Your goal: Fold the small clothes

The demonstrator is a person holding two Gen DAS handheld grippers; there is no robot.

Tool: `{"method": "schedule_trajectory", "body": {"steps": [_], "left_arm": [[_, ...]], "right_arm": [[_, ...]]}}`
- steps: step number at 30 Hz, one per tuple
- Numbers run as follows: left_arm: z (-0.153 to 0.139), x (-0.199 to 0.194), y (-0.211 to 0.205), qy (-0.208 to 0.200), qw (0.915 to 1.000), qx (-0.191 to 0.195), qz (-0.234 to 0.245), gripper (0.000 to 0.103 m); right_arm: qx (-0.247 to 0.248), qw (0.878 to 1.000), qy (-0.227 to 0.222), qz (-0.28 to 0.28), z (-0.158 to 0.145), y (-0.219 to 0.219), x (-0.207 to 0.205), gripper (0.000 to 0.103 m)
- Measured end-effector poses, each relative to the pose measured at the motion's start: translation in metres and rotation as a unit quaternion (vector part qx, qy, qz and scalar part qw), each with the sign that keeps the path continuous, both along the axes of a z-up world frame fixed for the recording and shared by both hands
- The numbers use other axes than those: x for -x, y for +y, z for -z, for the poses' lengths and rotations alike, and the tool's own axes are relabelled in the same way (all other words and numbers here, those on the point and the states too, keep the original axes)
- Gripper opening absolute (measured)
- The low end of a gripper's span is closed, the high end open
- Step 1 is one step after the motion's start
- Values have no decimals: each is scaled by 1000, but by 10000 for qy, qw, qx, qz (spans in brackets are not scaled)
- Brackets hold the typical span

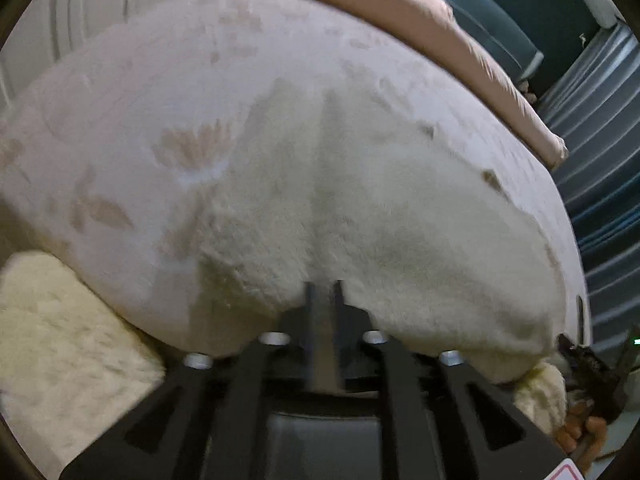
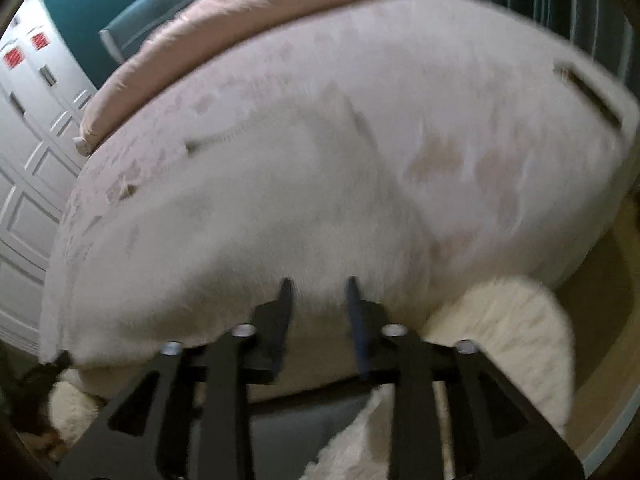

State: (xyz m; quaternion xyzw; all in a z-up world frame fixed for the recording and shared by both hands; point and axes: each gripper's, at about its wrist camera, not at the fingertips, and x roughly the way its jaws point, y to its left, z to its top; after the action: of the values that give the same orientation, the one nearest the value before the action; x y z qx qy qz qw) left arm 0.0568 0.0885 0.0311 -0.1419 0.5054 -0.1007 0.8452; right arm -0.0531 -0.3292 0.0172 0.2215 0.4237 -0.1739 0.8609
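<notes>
Fleece garment [image 1: 360, 216] spread on a floral bedspread [image 1: 132, 92], near edge gripped for folding.
Left gripper [image 1: 323, 286]: jaws nearly together, seemingly pinching fleece; right gripper [image 2: 318, 284]: jaws apart, grip cannot be told; both corners are best carried level.

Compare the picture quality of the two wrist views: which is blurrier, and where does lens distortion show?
Right wrist view: motion blur smears the fluffy white garment and the bed, though the right gripper stays fairly crisp. Left wrist view: sharper, with the garment's pile readable. Both views: fisheye bending bows the bed edge into an arc, dark vignette fills the corners, and the light is dim and soft.
</notes>
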Motion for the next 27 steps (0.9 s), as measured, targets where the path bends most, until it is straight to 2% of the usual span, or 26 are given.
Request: {"method": "schedule_trajectory", "body": {"steps": [1, 2, 3, 4, 5, 7, 8, 9, 10, 11, 12, 14, 15, 17, 18, 19, 20, 22, 25, 27], "left_arm": [[-8, 1, 1, -211, 9996, -188, -90, 41], [-14, 1, 3, -404, 9981, -389, -246, 58], [-15, -1, 6, -471, 9965, -546, -412, 66], [-14, -5, 11, -446, 9954, -629, -576, 66], [-8, -10, 20, -293, 9953, -531, -759, 66], [6, -19, 34, 46, 9952, -179, -966, 66], [13, -22, 39, 185, 9944, -25, -1042, 61], [22, -26, 43, 314, 9939, 107, -1051, 44], [28, -28, 45, 385, 9940, 309, -978, 34], [29, -27, 47, 385, 9933, 552, -945, 22], [25, -25, 47, 345, 9928, 586, -987, 14], [13, -23, 45, 148, 9950, 370, -911, 11], [8, -23, 43, 91, 9957, 243, -887, 11], [13, -26, 41, 247, 9960, 114, -846, 11], [20, -26, 42, 338, 9956, 73, -871, 11], [27, -27, 45, 400, 9951, 51, -901, 12], [32, -27, 49, 428, 9944, 43, -963, 13], [30, -27, 51, 417, 9940, 75, -1012, 13], [15, -19, 54, 337, 9942, 127, -1010, 16], [-3, -16, 51, 152, 9953, 31, -953, 17]], "right_arm": [[267, 9996, -33, 39, -5, 0, -2, 53], [503, 9987, -39, 119, -7, -4, -4, 57], [684, 9974, 11, 235, -5, -8, -8, 59], [691, 9971, 80, 303, -1, -16, -9, 59], [610, 9973, 165, 380, 5, -22, -10, 59], [133, 9983, 365, 444, 23, -35, -16, 60], [-62, 9981, 415, 454, 31, -39, -19, 60], [-304, 9977, 408, 448, 36, -43, -20, 49], [-504, 9974, 328, 388, 35, -45, -21, 35], [-513, 9975, 265, 401, 31, -42, -19, 29], [-481, 9981, 57, 380, 18, -42, -11, 21], [-534, 9972, -369, 375, -1, -47, -2, 16], [-562, 9967, -426, 413, -6, -51, 2, 13], [-435, 9981, -77, 428, 5, -57, 2, 12], [-266, 9978, 470, 382, 27, -58, -5, 12], [-351, 9969, 624, 324, 40, -58, -9, 12], [-423, 9966, 601, 359, 42, -60, -9, 14], [-287, 9977, 510, 336, 27, -58, -9, 20], [101, 9983, 500, 294, 15, -53, -5, 28], [283, 9983, 377, 346, 6, -52, 0, 31]]}}
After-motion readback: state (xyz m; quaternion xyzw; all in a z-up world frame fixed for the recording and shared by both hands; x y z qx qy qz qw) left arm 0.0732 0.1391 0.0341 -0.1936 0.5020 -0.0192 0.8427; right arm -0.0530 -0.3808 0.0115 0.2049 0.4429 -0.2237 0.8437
